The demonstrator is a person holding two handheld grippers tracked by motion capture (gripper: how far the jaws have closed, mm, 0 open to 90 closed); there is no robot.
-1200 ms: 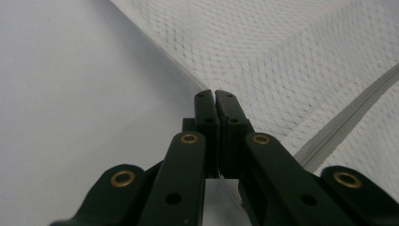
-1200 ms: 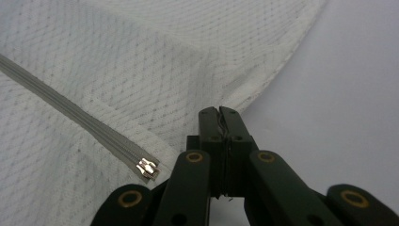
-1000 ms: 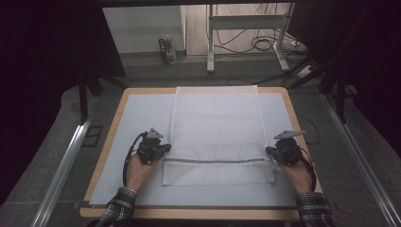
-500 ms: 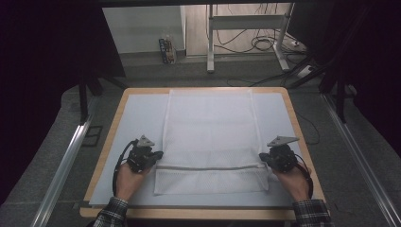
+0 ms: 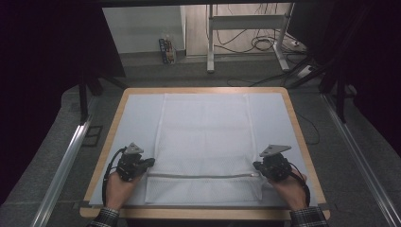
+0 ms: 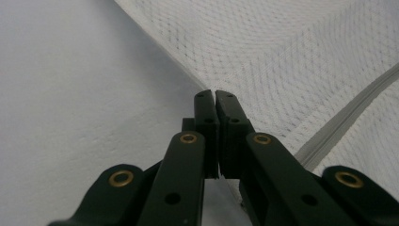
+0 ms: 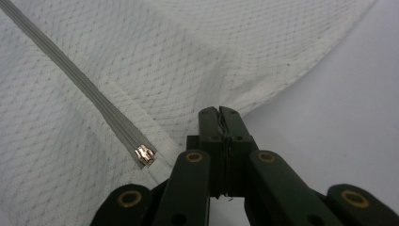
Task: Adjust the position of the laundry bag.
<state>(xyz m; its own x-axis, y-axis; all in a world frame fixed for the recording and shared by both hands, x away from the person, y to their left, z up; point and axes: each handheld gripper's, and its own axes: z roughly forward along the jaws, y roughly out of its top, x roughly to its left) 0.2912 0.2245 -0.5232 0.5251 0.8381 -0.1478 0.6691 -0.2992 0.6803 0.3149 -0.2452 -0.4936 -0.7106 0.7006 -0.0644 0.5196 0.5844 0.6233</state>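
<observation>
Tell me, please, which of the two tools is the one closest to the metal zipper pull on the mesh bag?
The right tool: the zipper pull lies just beside its jaws on the mesh bag, while the left tool grips the opposite edge.

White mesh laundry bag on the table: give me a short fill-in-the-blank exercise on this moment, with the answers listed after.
1. The white mesh laundry bag lies on a pale ____ sheet covering the wooden table.
2. A grey ____ runs across the bag between the two grippers.
3. The left gripper and right gripper each have their jaws ____ at a side edge of the bag.
4. In the right gripper view, the metal zip pull sits to the ____ of the jaws.

Answers: blue; zip; shut; left
</observation>
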